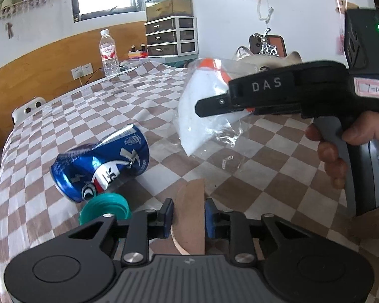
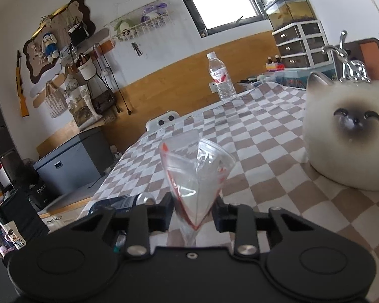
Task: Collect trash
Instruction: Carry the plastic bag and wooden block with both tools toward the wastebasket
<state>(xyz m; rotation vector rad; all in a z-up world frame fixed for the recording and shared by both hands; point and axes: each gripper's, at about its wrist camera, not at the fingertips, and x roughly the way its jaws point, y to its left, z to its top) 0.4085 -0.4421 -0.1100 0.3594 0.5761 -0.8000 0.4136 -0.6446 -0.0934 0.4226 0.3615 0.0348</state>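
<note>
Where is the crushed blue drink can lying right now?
In the left wrist view, the crushed blue drink can lies on its side on the checked tablecloth, lower left, just behind the teal plastic cap.

left wrist view: low and close over the checkered tablecloth [image 1: 144, 96], facing the window wall.
right wrist view: low, close, same facing.
shared: water bottle [image 1: 109, 55], drawer unit [image 2: 300, 45].

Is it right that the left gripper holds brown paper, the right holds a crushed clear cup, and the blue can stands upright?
Not quite. The left wrist view shows the blue can lying dented on its side. The left gripper does hold brown paper, and the right gripper a crushed clear cup.
</note>
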